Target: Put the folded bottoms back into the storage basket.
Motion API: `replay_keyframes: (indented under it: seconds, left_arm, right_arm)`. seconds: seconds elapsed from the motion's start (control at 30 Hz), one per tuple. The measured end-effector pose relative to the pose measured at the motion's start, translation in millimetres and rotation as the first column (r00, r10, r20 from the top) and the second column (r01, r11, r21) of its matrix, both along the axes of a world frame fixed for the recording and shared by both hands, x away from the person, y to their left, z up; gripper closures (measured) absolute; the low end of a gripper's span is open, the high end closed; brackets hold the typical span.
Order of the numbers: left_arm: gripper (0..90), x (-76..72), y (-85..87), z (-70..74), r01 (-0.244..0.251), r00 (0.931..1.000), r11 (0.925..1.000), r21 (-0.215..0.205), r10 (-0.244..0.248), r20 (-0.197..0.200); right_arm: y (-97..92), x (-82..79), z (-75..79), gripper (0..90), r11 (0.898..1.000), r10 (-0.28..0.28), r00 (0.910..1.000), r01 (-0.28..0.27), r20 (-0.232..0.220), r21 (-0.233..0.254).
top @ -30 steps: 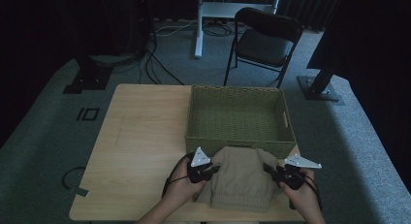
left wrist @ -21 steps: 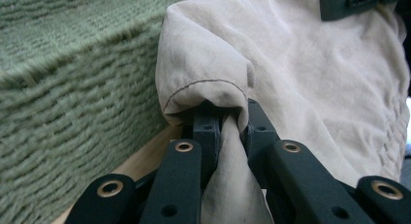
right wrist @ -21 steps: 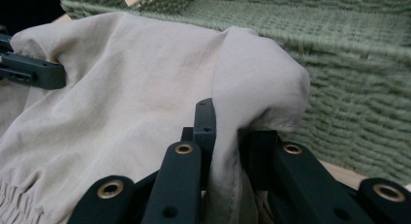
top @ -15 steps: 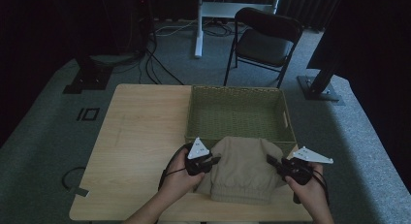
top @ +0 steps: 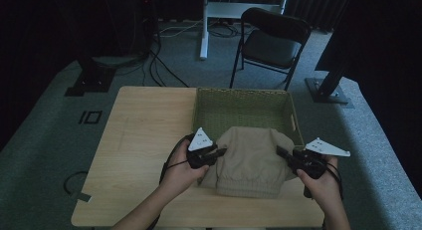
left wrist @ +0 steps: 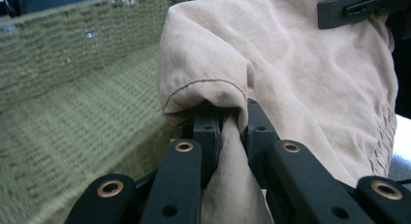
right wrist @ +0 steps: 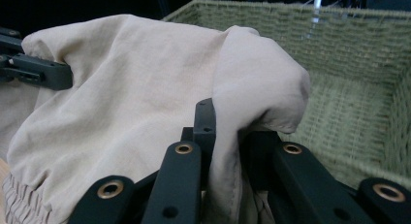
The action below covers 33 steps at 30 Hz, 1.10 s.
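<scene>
- The garment (top: pixel 251 160) is a soft beige woven cloth, faintly creased, with a gathered, ribbed elastic hem along its 6 o'clock edge in the high view.
- It hangs between the two grippers at the near half of the worktop (top: pixel 144 135), its far edge against the basket's near wall; whether its hem touches the worktop cannot be told.
- The left gripper (top: pixel 219 153), black with a grey three-cornered plate, has its jaws clamped on a stitched fold at the garment's 9 o'clock side; the left gripper view shows cloth squeezed into a narrow pleat between the black jaws.
- The right gripper (top: pixel 279 151), matching in build, has its jaws clamped on the 3 o'clock side; in the right gripper view the cloth bunches over the jaw tips in a rounded hump.
- The basket (top: pixel 244 96) is rectangular, woven of olive-green fibre with a coarse open mesh and a thick braided rim; it sits at 12 o'clock from the garment.
- The worktop is pale wood-grain laminate with rounded corners.
- A black folding chair (top: pixel 271 43) stands on grey carpet at 12 o'clock beyond the basket.
</scene>
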<state>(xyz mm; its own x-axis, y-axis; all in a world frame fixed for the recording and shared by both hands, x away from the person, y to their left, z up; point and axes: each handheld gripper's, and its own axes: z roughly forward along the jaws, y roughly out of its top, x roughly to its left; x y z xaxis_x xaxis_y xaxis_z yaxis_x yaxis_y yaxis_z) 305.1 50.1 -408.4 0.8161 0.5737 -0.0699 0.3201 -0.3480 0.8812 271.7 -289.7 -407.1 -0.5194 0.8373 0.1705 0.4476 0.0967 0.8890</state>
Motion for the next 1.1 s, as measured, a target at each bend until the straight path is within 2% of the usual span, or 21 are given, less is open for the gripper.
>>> replay_keyframes:
  seconds: [0.1, 0.27, 0.47, 0.53, 0.67, 0.83, 0.93, 1.0, 1.1]
  left_arm:
    - [81.4, 5.2, 1.3, 10.6, -0.005, 0.9999, 0.9998, -0.018, 0.005, 0.011]
    - [81.4, 14.2, 2.1, 22.7, -0.006, 0.9996, 0.9997, -0.024, 0.007, 0.029]
    - [81.4, 23.2, 0.7, 32.4, -0.015, 0.9987, 0.9998, -0.016, 0.016, 0.049]
    - [81.4, 27.1, 0.3, 35.9, -0.019, 0.9982, 0.9997, -0.017, 0.02, 0.057]
    - [81.4, 35.2, -0.4, 41.8, -0.024, 0.9976, 0.999, -0.036, 0.026, 0.064]
    - [81.4, 50.8, -3.0, 48.6, -0.029, 0.9971, 0.9979, -0.058, 0.033, 0.068]
    - [81.4, 56.5, -4.6, 51.5, -0.036, 0.9963, 0.9978, -0.057, 0.04, 0.076]
    - [81.4, 62.2, -6.0, 54.5, -0.039, 0.9957, 0.9977, -0.055, 0.043, 0.082]
    - [81.4, 75.8, -6.9, 58.2, -0.049, 0.9954, 0.9956, -0.08, 0.055, 0.078]
  right_arm:
    - [-0.1, 4.4, 9.1, 79.2, 1.0, -0.005, 0.9999, 0.005, 0.011, 0.006]
    - [-0.2, 14.5, 16.5, 79.2, 1.0, -0.007, 0.9997, 0.006, 0.025, 0.007]
    - [1.0, 26.8, 26.6, 79.2, 1.0, -0.016, 0.9993, 0.016, 0.033, 0.006]
    - [1.0, 34.2, 34.2, 79.3, 1.0, -0.017, 0.9989, 0.017, 0.045, 0.001]
    - [-0.1, 42.8, 40.2, 79.2, 1.0, -0.021, 0.9987, 0.02, 0.047, 0.007]
    - [-3.1, 57.1, 49.6, 79.2, 0.999, -0.032, 0.9983, 0.031, 0.049, 0.019]
    - [-4.3, 61.0, 51.8, 79.3, 0.999, -0.035, 0.9982, 0.034, 0.049, 0.029]
    - [-6.0, 69.0, 56.2, 79.3, 0.999, -0.042, 0.9978, 0.04, 0.051, 0.036]
    - [-7.4, 78.4, 60.4, 79.2, 0.998, -0.046, 0.9973, 0.044, 0.057, 0.034]
